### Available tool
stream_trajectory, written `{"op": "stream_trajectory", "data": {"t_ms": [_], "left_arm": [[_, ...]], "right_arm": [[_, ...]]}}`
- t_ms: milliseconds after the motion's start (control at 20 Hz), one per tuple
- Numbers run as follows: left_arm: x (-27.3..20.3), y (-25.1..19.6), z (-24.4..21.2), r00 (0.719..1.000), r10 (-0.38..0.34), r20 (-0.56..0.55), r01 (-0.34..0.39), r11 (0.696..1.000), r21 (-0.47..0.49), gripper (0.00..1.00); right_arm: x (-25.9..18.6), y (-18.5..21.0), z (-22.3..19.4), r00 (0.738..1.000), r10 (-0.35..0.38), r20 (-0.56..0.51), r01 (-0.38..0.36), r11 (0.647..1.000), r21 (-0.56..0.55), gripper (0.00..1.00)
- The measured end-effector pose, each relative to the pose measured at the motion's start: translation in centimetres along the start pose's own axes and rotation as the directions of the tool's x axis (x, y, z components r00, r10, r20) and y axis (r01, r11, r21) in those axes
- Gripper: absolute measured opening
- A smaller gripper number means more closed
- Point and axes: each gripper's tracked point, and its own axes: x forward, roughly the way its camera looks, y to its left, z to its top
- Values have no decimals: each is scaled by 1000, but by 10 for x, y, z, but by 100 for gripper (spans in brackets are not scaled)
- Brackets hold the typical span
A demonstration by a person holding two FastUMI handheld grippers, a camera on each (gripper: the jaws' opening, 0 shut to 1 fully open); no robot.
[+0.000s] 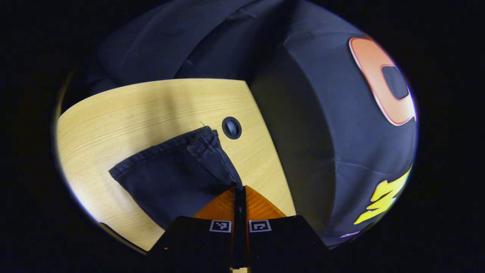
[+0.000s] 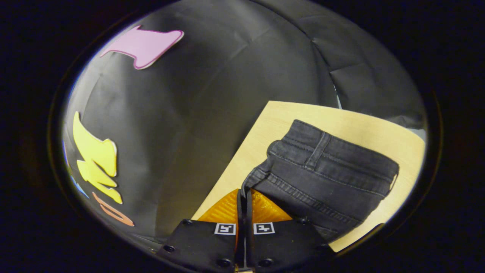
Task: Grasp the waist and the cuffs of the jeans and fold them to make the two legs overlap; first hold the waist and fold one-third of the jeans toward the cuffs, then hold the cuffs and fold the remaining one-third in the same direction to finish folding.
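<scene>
Your left gripper (image 1: 239,188) has its two fingers pressed together on a cuff (image 1: 206,141) of the dark jeans (image 1: 170,178), the pinched edge of the leg running straight up from the fingertips toward the round grommet hole (image 1: 231,127) in the wooden table (image 1: 125,113). From that pinch the leg spreads away to the left of your fingers, its hem lying across the tabletop, while the folded cuff corner rises just short of the grommet hole and slightly to its left, near it but not touching. In the right gripper view, your right gripper (image 2: 243,194) is likewise closed, both fingers clamped on the edge of the waist (image 2: 303,151) of the jeans (image 2: 326,178) where the cloth narrows into the tips. The waistband, with a belt loop (image 2: 317,151) standing across it, lies ahead and to the right of your fingers, resting on the table (image 2: 273,117) close to the table's near-left edge, and the denim body runs back along the right side of the gripper. Beyond the table's edge in both views hangs the black booth wall (image 1: 303,113).
</scene>
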Motion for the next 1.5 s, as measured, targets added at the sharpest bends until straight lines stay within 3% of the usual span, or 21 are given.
{"op": "stream_trajectory", "data": {"t_ms": [100,250,300,350,450,500,550,600,650,700,750,850,950,1000,1050,1100,1200,1350,1400,1450,1500], "left_arm": [[17,6,-4,999,31,-9,-30,999,26,3],[23,3,-2,1000,8,4,-8,1000,30,3],[22,0,-1,1000,-9,17,8,1000,21,0],[23,-9,0,997,-61,36,61,998,0,11],[5,-40,-3,971,-236,32,238,967,-89,13],[-13,-61,-6,955,-297,9,296,949,-108,27],[-28,-61,-6,945,-326,17,326,942,-84,28],[-40,-70,-9,938,-347,19,347,936,-53,35],[-57,-75,-11,935,-355,14,355,935,-2,37],[-75,-84,-16,921,-391,7,390,920,50,32],[-92,-93,-18,905,-426,11,424,903,74,50],[-140,-115,-26,857,-515,18,509,851,127,52],[-179,-123,-32,834,-551,26,529,812,245,66],[-196,-123,-35,834,-549,46,504,794,341,72],[-212,-124,-39,836,-544,64,467,769,436,90],[-217,-126,-43,838,-539,90,427,749,507,80],[-236,-127,-49,838,-524,152,313,691,652,81],[-278,-119,-52,792,-530,303,22,521,853,86],[-288,-115,-62,793,-523,313,-33,475,879,90],[-297,-109,-84,799,-516,309,-59,444,894,84],[-306,-112,-93,779,-537,325,-89,419,904,96]], "right_arm": [[20,-12,-5,999,-36,-11,36,999,-11,2],[27,-9,-9,999,-35,-25,34,999,-22,3],[31,5,-16,999,19,-32,-19,1000,-5,25],[22,6,-19,999,24,-36,-24,1000,-7,46],[16,10,-9,999,44,-17,-45,998,-52,90],[9,14,-5,997,73,-4,-73,995,-68,91],[5,13,-2,997,81,5,-80,994,-78,91],[-2,12,1,997,77,17,-75,992,-104,97],[-7,6,3,998,58,28,-54,989,-137,97],[-17,-4,4,998,23,50,-13,980,-198,98],[-31,-16,6,998,-1,62,16,971,-237,98],[-67,-52,11,995,-61,76,80,957,-278,98],[-86,-83,9,990,-108,85,127,958,-257,97],[-95,-100,7,988,-130,84,146,961,-236,98],[-105,-115,1,987,-145,76,158,964,-213,97],[-111,-124,-2,986,-151,76,163,966,-202,98],[-117,-139,-9,985,-156,70,166,971,-172,98],[-115,-152,-19,989,-141,47,144,986,-80,98],[-110,-153,-21,992,-120,36,121,992,-34,98],[-101,-155,-22,994,-108,28,108,994,2,98],[-95,-155,-24,994,-102,26,101,995,19,98]]}}
